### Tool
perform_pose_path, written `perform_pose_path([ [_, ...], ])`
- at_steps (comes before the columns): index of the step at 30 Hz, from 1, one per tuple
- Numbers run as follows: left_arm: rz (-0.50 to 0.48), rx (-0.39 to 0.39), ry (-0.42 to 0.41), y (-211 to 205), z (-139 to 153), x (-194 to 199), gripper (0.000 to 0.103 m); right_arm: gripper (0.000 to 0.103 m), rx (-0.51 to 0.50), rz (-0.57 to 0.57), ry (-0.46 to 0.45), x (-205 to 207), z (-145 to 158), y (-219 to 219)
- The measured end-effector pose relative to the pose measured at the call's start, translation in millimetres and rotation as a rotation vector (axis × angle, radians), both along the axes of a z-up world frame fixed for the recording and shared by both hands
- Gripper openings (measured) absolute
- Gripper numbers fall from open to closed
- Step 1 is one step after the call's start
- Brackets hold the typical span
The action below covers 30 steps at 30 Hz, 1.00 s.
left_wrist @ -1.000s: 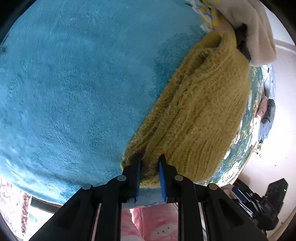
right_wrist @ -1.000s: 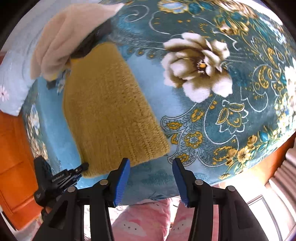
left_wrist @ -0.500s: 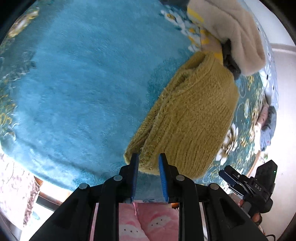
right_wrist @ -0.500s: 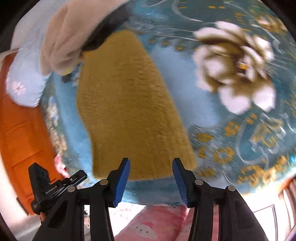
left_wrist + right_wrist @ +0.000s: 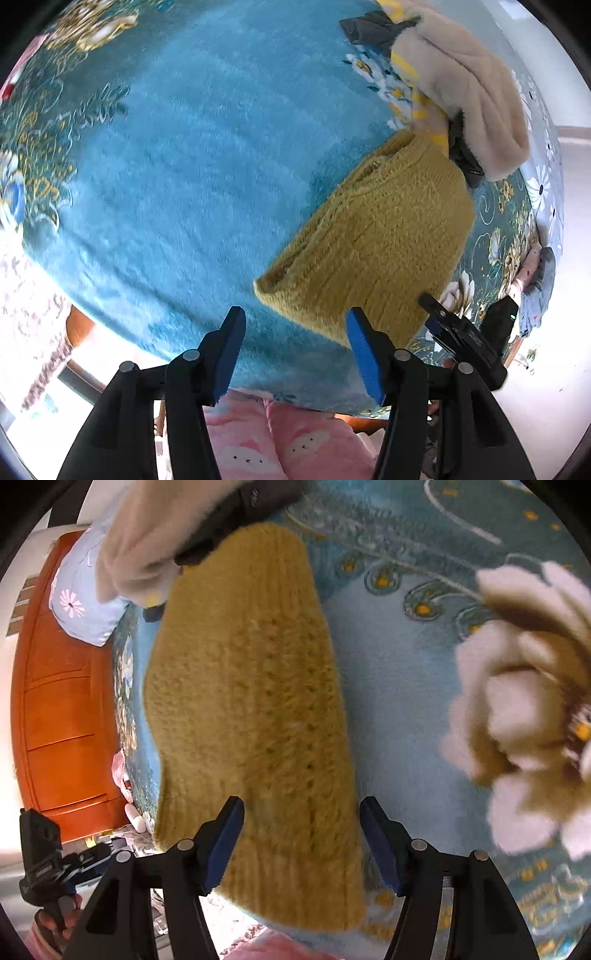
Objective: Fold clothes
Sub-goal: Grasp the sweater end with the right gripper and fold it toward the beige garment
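Note:
A folded mustard-yellow knit sweater lies on the teal floral blanket. My left gripper is open and empty, just short of the sweater's near corner. In the right wrist view the sweater fills the middle. My right gripper is open, with its jaws either side of the sweater's near ribbed hem, holding nothing. The right gripper also shows in the left wrist view beside the sweater's right edge.
A pile of clothes with a cream fleece and dark garments sits just beyond the sweater's far end. A light blue flowered pillow and an orange wooden headboard lie behind. The bed's near edge and my pink pyjama legs are below.
My left gripper has let go of the sweater's corner, opened wide and pulled back. My right gripper has moved in over the sweater's near hem, staying open.

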State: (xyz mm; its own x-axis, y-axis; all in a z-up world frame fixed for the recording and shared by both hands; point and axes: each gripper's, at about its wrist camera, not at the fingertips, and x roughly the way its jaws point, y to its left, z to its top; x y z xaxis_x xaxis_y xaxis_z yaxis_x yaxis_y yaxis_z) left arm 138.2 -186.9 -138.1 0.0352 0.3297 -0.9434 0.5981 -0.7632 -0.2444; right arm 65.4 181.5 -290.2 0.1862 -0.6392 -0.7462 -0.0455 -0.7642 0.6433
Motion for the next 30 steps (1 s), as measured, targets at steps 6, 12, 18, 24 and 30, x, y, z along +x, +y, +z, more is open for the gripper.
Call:
perform_pose_path([
  [6, 0.071, 0.037, 0.006, 9, -7, 12, 0.058, 0.070, -0.079, 0.050, 0.010, -6, -13, -3],
  [12, 0.079, 0.042, 0.000, 23, -12, 12, 0.058, 0.058, -0.104, 0.030, -0.037, -9, -16, -5],
  [18, 0.075, 0.030, 0.012, 30, -5, 4, 0.058, 0.040, -0.063, 0.016, -0.079, -10, -14, -4],
  [24, 0.094, 0.039, 0.029, 30, 1, -2, 0.057, 0.029, -0.023, 0.083, -0.051, -20, 7, -13],
  [30, 0.100, 0.106, 0.068, 31, -8, -14, 0.057, 0.028, 0.078, 0.278, 0.078, -71, 47, -2],
])
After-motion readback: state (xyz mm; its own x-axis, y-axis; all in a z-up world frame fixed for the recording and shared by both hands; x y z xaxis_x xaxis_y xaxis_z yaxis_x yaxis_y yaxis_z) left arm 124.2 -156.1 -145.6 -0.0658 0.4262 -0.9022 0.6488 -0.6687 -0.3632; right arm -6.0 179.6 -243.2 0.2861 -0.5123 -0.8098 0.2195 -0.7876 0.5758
